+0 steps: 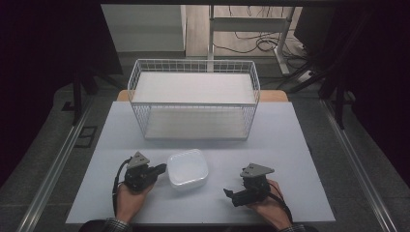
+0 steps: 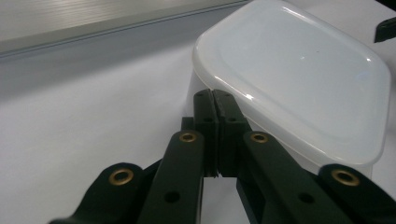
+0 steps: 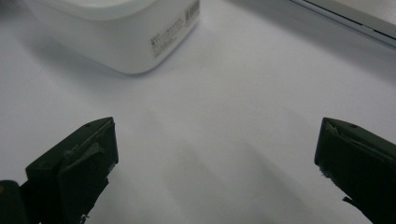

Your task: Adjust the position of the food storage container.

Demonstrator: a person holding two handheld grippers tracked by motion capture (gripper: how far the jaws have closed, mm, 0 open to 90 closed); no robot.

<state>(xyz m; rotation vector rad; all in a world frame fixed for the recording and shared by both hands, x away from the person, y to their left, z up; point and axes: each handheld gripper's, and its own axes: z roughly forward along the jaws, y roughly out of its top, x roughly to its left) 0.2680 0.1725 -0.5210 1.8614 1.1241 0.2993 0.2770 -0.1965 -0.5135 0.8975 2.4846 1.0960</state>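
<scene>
White plastic container (image 1: 187,168), rounded-square and turned upside down, is seen near the front middle of the pale table (image 1: 290,145), at about 6 o'clock from the wire basket (image 1: 193,99) and well apart from it. A printed label (image 3: 173,29) is borne on one of its side walls. At 9 o'clock of the container the left gripper (image 1: 162,168) is held level, its jaws clenched together with nothing between them; in the left gripper view the closed tips (image 2: 215,103) are seen at the container's side wall just under the rim, though whether they touch it cannot be told. At about 4 o'clock of the container, and apart from it, the right gripper (image 1: 231,194) is held low over the table, its jaws spread wide and empty, with bare table surface seen between them. The basket, white and two-tiered, is placed at 12 o'clock on the table. Each gripper is carried in one of the person's hands, entering from 6 o'clock.
</scene>
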